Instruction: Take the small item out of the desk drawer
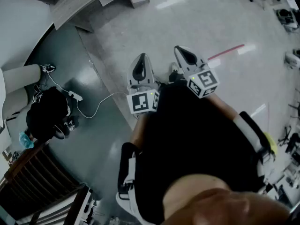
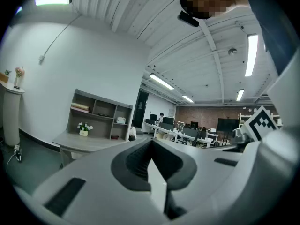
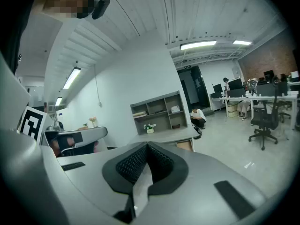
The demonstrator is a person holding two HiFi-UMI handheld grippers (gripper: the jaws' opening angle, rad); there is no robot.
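The small item is nowhere to be seen, and no drawer front can be made out in any view, so the item's long axis cannot be told. What is seen is the desk [image 3: 164,136] it presumably belongs to, a grey surface with a shelf unit [image 3: 157,110] standing on its far edge and a small pot of flowers [image 3: 150,127] beside that. It lies well apart from both tools, far across the open floor [image 1: 187,22].

In the head view the surface sits at the far left corner, while both tools are held close against the body in the middle. In the left gripper view the desk falls left of the line of the tongs. In the right gripper view it is met almost straight ahead.

The left tongs [image 2: 151,165] are clenched, pads together with nothing between them. The right tongs [image 3: 143,172] are likewise clenched and empty.

The coming move is judged to turn on that far-left bearing. Ground has to be covered toward the desk before any reach is possible. The left tongs are held on the desk's side and are judged slightly the nearer, though the gap is small.
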